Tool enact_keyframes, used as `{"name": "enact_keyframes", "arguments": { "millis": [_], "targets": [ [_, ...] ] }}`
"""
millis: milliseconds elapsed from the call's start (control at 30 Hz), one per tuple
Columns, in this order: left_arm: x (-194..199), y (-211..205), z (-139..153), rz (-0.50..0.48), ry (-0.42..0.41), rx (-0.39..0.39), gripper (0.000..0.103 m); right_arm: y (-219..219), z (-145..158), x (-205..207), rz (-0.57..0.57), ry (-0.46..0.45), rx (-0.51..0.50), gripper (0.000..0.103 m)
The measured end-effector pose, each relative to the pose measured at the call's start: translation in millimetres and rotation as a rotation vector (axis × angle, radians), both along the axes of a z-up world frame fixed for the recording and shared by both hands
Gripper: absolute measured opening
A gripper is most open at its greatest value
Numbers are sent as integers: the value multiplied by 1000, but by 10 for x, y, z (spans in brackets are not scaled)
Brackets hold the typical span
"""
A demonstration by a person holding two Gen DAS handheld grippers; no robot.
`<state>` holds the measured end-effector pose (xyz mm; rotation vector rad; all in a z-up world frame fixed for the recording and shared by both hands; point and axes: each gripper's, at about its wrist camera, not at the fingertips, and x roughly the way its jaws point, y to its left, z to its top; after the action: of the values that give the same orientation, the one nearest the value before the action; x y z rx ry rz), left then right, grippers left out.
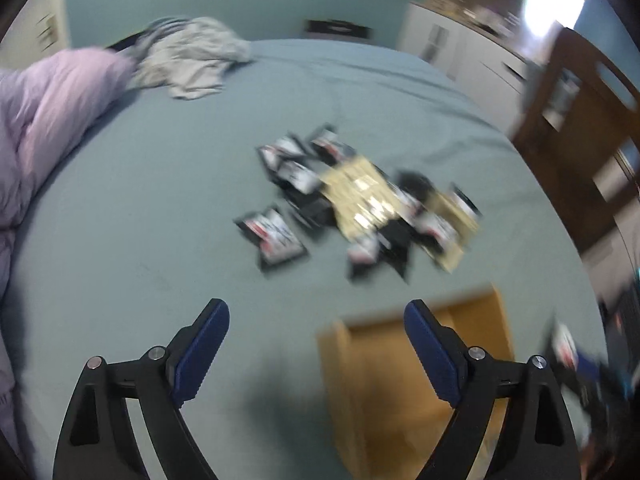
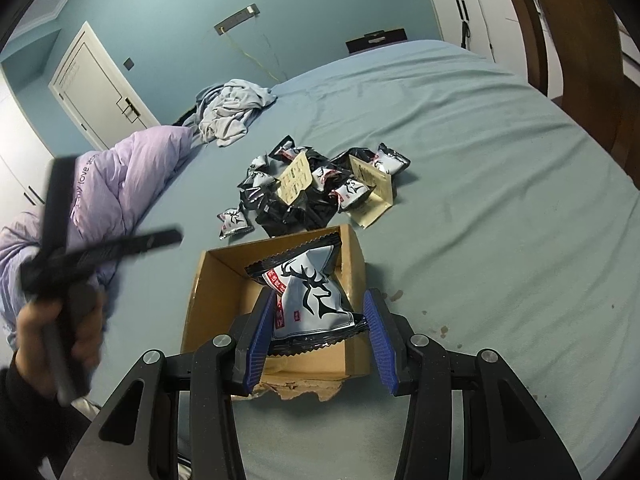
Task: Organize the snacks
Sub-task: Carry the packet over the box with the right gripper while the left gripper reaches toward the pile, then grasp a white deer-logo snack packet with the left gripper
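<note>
A snack packet (image 2: 310, 296), grey-white with a black deer print, hangs over the open cardboard box (image 2: 212, 280) with my right gripper (image 2: 320, 296) shut on its lower part. A pile of similar black-and-white packets and beige sachets (image 2: 320, 184) lies on the blue bed beyond the box. One packet (image 2: 235, 222) lies apart, to the pile's left. In the blurred left wrist view my left gripper (image 1: 317, 312) stands wide open and empty above the sheet, left of the box (image 1: 384, 380). The pile (image 1: 360, 200) and the lone packet (image 1: 276, 236) lie ahead of it.
A lilac duvet (image 2: 132, 176) is bunched along the bed's left side, with crumpled grey clothes (image 2: 232, 112) behind it. Dark wooden furniture (image 1: 580, 152) and white cabinets (image 1: 460, 52) stand to the right. A person's hand (image 2: 60, 328) holds the blurred left tool at left.
</note>
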<state>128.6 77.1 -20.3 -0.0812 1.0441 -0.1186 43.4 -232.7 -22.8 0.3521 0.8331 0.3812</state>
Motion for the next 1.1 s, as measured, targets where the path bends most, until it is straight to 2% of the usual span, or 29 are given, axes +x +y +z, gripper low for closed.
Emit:
{"name": "enact_keyframes", "arguments": {
  "millis": [67, 200, 333, 433, 467, 533, 600, 633, 667, 800, 1033, 1100],
  "targets": [
    [280, 90, -127, 53, 57, 14, 96, 30, -2, 17, 4, -2, -4, 44],
    [730, 221, -522, 156, 162, 69, 96, 79, -45, 53, 20, 7, -12, 44],
    [980, 152, -969, 105, 295, 164, 96, 148, -42, 135, 38, 17, -14, 44],
    [986, 140, -1168, 98, 315, 167, 91, 186, 1, 172, 47, 1, -11, 44],
    [979, 137, -1189, 93, 310, 159, 86, 198, 14, 175, 47, -7, -15, 44],
    [927, 128, -1159, 85, 247, 148, 72, 211, 6, 170, 50, -15, -19, 44],
    [884, 98, -1094, 62, 209, 136, 22, 222, -19, 174, 52, -11, -19, 44],
    [870, 89, -1074, 55, 212, 133, 9, 227, -37, 183, 52, -6, -20, 44],
    [856, 89, -1058, 56, 219, 128, 0, 231, -53, 193, 51, 0, -23, 44],
    [726, 119, -889, 49, 194, 117, 0, 247, -65, 203, 43, 8, -27, 44],
    [340, 221, -361, 37, 122, 102, 0, 172, -51, 109, 18, 16, -5, 44],
    [341, 307, -269, 43, 112, 101, 0, 153, -38, 77, 17, 11, 0, 44]
  ]
}}
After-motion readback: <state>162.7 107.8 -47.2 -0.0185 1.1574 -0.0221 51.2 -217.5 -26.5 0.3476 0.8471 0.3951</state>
